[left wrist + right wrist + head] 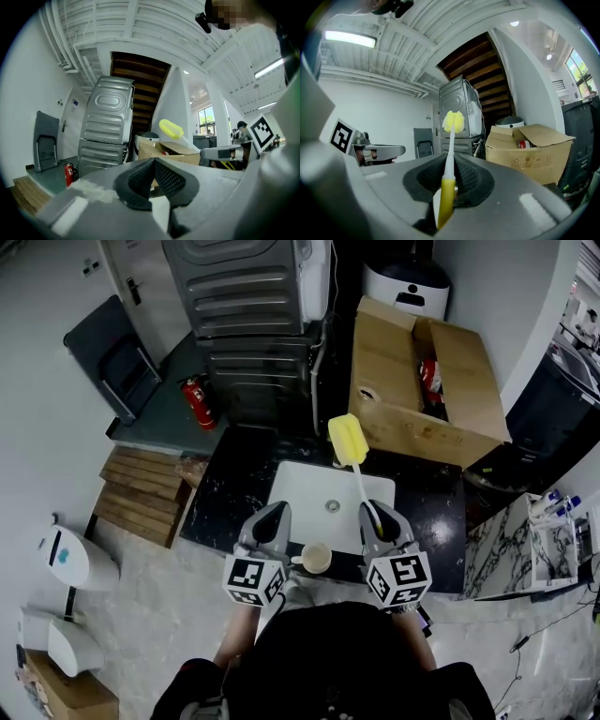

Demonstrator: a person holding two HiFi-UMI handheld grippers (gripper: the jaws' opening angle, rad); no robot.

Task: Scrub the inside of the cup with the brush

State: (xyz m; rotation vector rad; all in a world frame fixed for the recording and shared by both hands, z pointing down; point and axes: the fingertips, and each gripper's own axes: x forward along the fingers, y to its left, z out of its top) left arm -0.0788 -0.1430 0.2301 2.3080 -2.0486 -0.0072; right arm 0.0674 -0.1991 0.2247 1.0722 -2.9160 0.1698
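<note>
A beige cup [316,559] with its handle to the left sits low in the head view, between my two grippers and near the counter's front edge; neither gripper touches it. My right gripper [373,512] [450,158] is shut on the yellow handle of the brush [446,185]. The brush's white stem rises to a yellow sponge head [347,439] [453,121] [170,129] over the sink. My left gripper [273,512] [153,162] is shut with nothing between its pads. Both grippers point level.
A white sink basin [309,486] is set in a black marbled counter [230,488]. Beyond it stand a grey washing machine [248,296], an open cardboard box [394,381], a red fire extinguisher [199,401] and a wooden pallet [141,488].
</note>
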